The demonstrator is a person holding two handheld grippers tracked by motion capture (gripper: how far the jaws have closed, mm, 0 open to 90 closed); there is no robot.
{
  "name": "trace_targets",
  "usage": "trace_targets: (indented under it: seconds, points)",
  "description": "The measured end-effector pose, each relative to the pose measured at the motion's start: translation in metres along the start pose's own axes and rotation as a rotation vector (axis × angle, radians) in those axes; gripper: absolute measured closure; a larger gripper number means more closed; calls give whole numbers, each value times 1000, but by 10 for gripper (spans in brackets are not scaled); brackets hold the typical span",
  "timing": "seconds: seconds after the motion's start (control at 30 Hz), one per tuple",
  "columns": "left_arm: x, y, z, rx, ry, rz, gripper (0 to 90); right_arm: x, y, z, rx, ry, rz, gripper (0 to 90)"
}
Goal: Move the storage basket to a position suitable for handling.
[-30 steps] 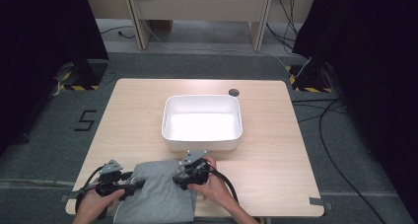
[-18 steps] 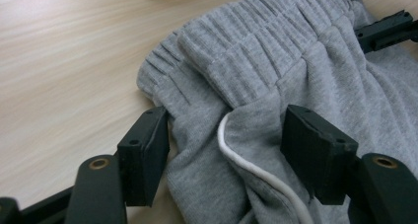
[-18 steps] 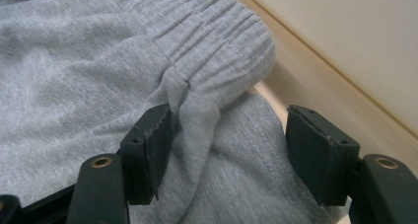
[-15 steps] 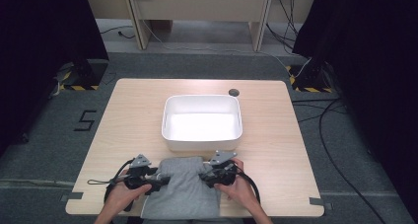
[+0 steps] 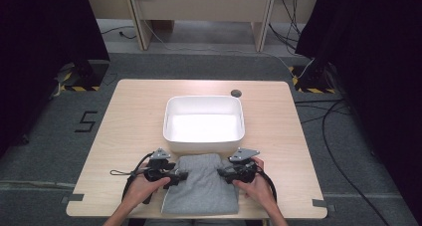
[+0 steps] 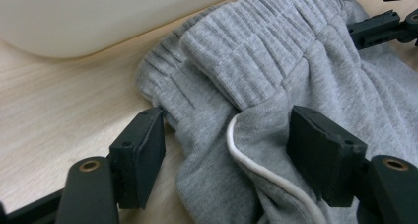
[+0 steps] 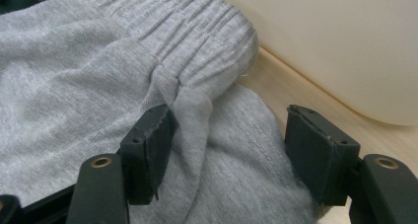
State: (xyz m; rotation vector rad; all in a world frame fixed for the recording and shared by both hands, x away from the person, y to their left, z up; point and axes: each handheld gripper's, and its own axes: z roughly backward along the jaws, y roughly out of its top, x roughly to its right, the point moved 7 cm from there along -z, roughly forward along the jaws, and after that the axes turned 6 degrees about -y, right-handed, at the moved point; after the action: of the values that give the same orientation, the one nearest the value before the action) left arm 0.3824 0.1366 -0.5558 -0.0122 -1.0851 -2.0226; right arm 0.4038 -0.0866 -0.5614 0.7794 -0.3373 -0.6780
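Folded grey knit sweatpants now lie right of where they were, centred at the tabletop's near edge, touching the white plastic tub. Left hand-held gripper and right hand-held gripper straddle their sides, jaws spread, probably about to pinch.

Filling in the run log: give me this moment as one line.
left gripper: open, astride grey garment edge | right gripper: open, astride opposite edge | garment: folded on table, before white bin
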Motion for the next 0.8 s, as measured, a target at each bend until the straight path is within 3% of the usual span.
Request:
trace_targets:
  seconds: [0.43,0.63,0.8]
  points:
    - [1,4,-3,28,14,-12,259,8,-4,3,4,-18,-23,348]
    - [5,6,10,73,12,-13,223,8,0,10,24,-17,-39,260]
    - [13,4,31,117,17,-26,205,5,4,18,49,19,-65,228]
